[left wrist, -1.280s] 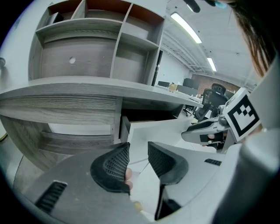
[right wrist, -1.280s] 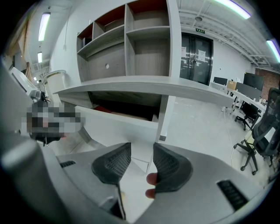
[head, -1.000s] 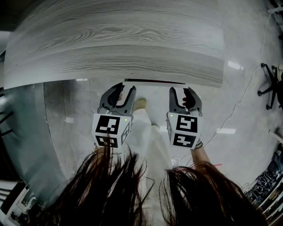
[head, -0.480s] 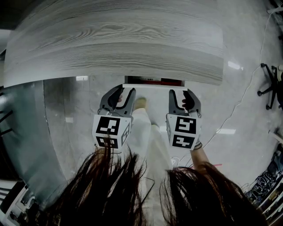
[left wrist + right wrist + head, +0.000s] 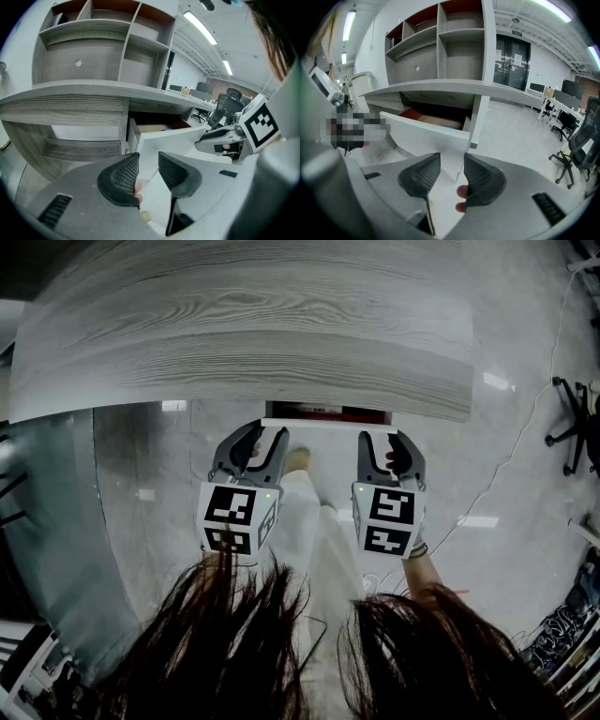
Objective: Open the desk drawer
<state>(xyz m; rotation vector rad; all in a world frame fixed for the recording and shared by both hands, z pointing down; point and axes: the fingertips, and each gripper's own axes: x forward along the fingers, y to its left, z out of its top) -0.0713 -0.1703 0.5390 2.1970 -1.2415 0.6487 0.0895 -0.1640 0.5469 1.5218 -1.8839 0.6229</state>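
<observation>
The grey wood desk (image 5: 253, 334) fills the top of the head view. Its white drawer front (image 5: 323, 422) stands a little way out from under the desk's front edge, with a dark red interior showing behind it. My left gripper (image 5: 266, 431) meets the front's left end and my right gripper (image 5: 385, 433) its right end. The white panel (image 5: 187, 136) runs down between the left gripper's (image 5: 149, 171) jaws. A lower corner of the panel (image 5: 422, 133) sits between the right gripper's (image 5: 449, 173) jaws. Both grippers are shut on the panel.
Open shelves (image 5: 459, 51) rise above the desk. Inside the drawer lie a brown thing and something blue (image 5: 450, 126). The person's white trouser leg (image 5: 314, 521) and shoe (image 5: 298, 458) stand between the grippers. An office chair (image 5: 577, 423) and a floor cable (image 5: 506, 465) are at the right.
The drawer has slid out from a thin dark slit to a visible gap. Both grippers came slightly towards me with it. Little has moved in the last half second.
</observation>
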